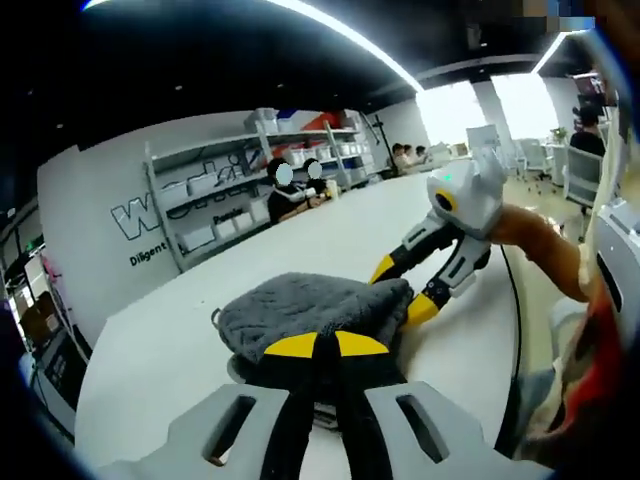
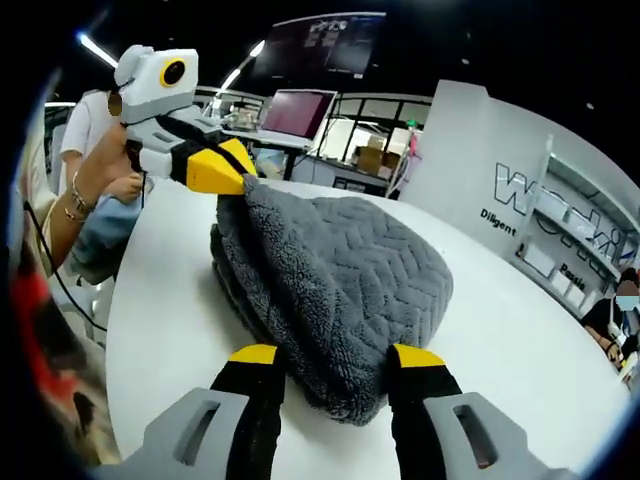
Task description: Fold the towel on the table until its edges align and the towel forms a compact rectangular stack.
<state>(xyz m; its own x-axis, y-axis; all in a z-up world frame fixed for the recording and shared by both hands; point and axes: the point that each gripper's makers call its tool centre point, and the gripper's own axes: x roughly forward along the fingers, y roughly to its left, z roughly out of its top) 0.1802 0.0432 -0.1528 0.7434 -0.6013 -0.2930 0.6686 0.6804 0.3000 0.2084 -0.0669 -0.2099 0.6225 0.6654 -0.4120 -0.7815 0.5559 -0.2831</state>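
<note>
A grey plush towel lies bunched in folded layers on the white table. My left gripper is shut on its near edge, yellow tips pressed together. The right gripper comes in from the right, its yellow tips either side of the towel's far end. In the right gripper view the towel spreads out ahead on the table. My right gripper stands open, jaws wide apart, with the towel's thick end between them. At the towel's far corner the left gripper pinches the cloth.
A person's arm and a black cable are at the table's right edge. People sit at the far end before shelves. A screen stands beyond the table, and a hand holds the left gripper.
</note>
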